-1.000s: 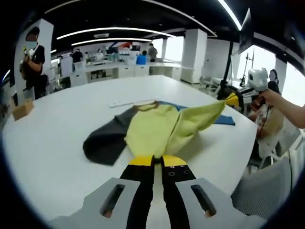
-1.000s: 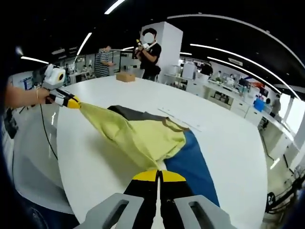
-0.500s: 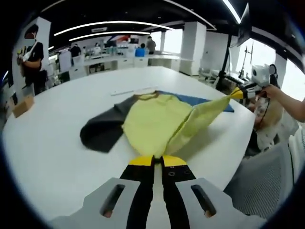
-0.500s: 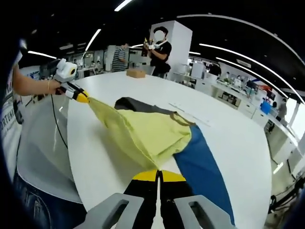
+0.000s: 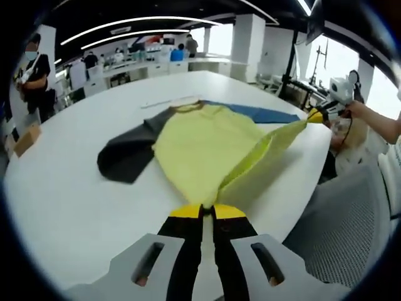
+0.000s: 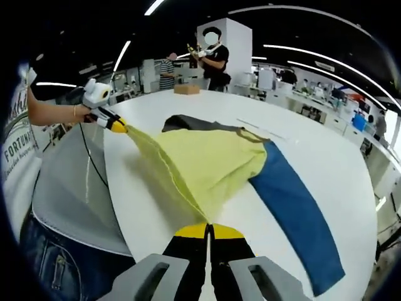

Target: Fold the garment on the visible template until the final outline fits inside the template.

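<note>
Left gripper [image 5: 207,210]: jaws clenched on the near hem of the shirt [image 5: 207,147], yellow tips together at lower centre of the left gripper view. It also shows at upper left of the right gripper view [image 6: 119,125], held in a hand [image 6: 84,111], pinching a corner of the hem.
Right gripper [image 6: 208,229]: jaws clenched on the other hem corner, at lower centre of the right gripper view. It also shows at the right edge of the left gripper view [image 5: 316,116], held by a hand [image 5: 357,110].
Hem: stretched taut between the two grippers, lifted off the table [image 5: 62,200] along the near edge, the yellow cloth doubled into a fold there.
Shirt look: yellow body, one dark grey sleeve [image 5: 125,157], one blue sleeve [image 6: 294,200], brownish collar [image 6: 250,135].
Shirt place: spread on the white table near its edge, centre of both views.
Shirt axis: body runs from the gripped hem away to the collar; the sleeves stretch out to either side, the grey one toward the left in the left gripper view, the blue one toward lower right in the right gripper view.
Around: a person [image 6: 216,59] standing beyond the table; a small box [image 6: 187,89] at the far table edge; a grey chair [image 6: 75,188] beside the table.
</note>
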Demonstrator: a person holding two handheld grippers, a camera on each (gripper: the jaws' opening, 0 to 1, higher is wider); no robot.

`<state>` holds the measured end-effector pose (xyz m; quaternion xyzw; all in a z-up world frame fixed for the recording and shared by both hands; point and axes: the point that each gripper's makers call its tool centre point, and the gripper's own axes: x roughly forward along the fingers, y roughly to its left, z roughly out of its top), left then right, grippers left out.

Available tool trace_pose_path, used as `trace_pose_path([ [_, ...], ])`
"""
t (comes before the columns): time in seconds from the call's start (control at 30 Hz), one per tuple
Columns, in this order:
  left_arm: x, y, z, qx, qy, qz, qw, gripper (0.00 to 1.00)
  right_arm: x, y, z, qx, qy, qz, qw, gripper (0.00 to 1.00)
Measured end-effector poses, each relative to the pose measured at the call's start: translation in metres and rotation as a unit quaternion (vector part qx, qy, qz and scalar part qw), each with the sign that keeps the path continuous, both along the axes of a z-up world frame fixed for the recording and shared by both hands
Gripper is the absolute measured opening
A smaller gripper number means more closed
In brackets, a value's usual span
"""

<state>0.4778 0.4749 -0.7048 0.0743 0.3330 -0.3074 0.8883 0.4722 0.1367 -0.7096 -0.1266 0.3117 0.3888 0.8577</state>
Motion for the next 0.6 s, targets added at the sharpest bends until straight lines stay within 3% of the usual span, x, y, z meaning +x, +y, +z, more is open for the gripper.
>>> trace_pose_path([
  [0.3,-0.010,0.007,-0.017,0.014,0.025,-0.006,0.9996,0.02,-0.026,0.007,-0.021,0.004,0.031,0.005,0.9995,0.00],
  [0.6,-0.025,0.008,-0.036,0.047,0.034,-0.042,0.9974,0.02,-0.041,0.006,-0.046,-0.035,0.046,0.004,0.9983,0.00],
])
